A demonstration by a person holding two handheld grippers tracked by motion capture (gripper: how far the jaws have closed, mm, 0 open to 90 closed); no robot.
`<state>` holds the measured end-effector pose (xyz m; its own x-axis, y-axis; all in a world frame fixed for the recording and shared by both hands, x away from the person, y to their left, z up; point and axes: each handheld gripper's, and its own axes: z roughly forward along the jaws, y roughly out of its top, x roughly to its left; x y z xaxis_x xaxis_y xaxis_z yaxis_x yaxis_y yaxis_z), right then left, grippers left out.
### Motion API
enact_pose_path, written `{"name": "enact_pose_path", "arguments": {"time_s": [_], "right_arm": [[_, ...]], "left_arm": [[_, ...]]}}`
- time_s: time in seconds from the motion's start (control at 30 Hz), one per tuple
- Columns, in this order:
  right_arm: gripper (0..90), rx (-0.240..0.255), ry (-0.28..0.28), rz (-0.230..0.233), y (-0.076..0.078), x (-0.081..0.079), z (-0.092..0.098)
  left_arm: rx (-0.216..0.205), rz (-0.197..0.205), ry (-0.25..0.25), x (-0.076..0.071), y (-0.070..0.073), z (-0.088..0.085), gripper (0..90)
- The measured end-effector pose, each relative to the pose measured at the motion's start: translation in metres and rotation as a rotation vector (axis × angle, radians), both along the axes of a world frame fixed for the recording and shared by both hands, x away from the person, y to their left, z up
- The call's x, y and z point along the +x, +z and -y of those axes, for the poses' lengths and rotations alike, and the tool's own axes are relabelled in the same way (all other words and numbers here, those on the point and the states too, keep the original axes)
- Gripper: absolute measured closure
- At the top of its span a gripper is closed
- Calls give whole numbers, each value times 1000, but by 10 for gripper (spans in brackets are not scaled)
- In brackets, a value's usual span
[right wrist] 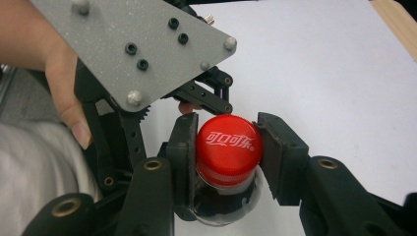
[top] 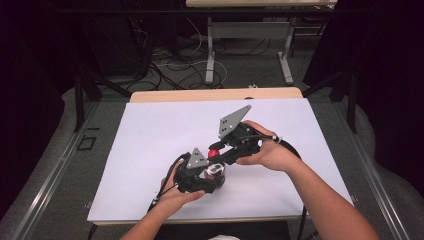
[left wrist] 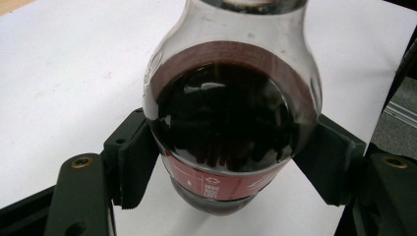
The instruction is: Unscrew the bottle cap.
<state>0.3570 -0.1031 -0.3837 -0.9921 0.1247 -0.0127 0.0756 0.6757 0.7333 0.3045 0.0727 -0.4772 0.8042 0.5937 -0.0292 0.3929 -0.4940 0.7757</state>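
our left gripper (left wrist: 221, 162) pinches the cola bottle (left wrist: 231, 123); our right gripper (right wrist: 227, 147) pinches its red cap (right wrist: 227, 147), beside the left's grey plate (right wrist: 133, 44), above the white table (top: 150, 130).

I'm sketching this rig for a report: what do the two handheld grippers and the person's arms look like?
Both the left gripper and the right gripper are black, with brass-coloured pivot pins and ribbed pads. Each carries a grey three-cornered plate with dark bolts and trails a black cable. The forearms are bare, no sleeves showing.
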Motion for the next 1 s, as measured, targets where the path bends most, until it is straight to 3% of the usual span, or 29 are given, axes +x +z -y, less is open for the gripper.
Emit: {"name": "enact_pose_path", "arguments": {"time_s": [0.23, 0.43, 0.5, 0.57, 0.67, 0.8, 0.87, 1.0], "right_arm": [[613, 1, 38, -6, 1, 2, 3], [603, 13, 12, 0, 2, 1, 3], [501, 14, -40, 5, 2, -1, 3], [456, 32, -109, 8, 2, -6, 4], [445, 51, -203, 32, 2, -14, 5], [444, 52, -305, 117, -5, -29, 2], [451, 89, -336, 103, -9, -36, 0], [459, 128, -383, 134, -16, -43, -6]], "left_arm": [[-4, 5, -19, -1, 1, 0, 300], [-3, 8, -6, 0, 1, -1, 300], [0, 2, -3, 1, 1, -2, 300], [-2, -3, 6, 1, 1, -2, 300], [3, 7, 19, 2, 1, -3, 300], [-4, 2, 27, 3, 1, -4, 300], [-3, -4, 28, 2, 1, -3, 300], [3, 5, 28, 2, 2, -3, 300]]}}
